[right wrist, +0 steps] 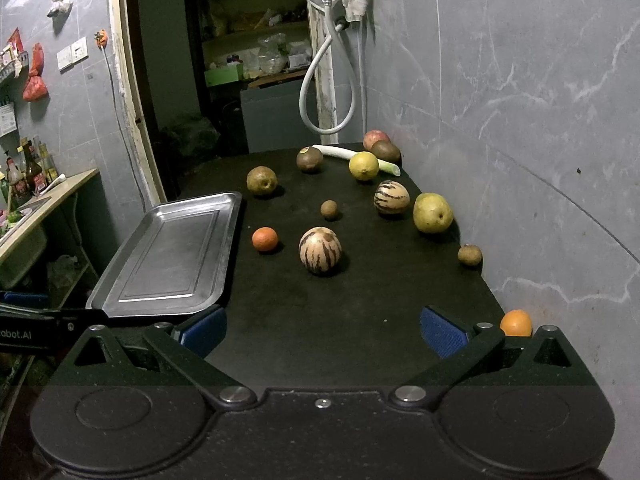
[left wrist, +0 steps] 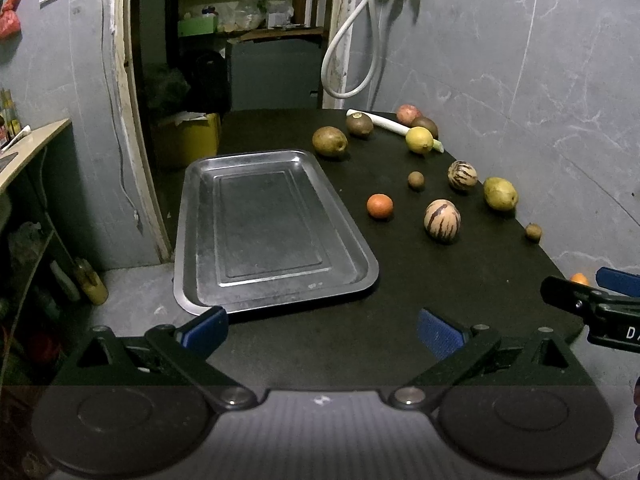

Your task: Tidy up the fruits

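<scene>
I am in a cramped home kitchen or utility corner. Grey marble-look wall tiles (right wrist: 520,100) close in my right side, and a grey hose (right wrist: 326,92) loops down from a tap fitting by the doorway. To my left, sauce bottles (right wrist: 30,170) crowd a pale counter (right wrist: 60,188). Through the doorway, pantry shelves (left wrist: 244,8) hold bags and boxes. A light switch plate (right wrist: 73,54) sits on the wall.
</scene>
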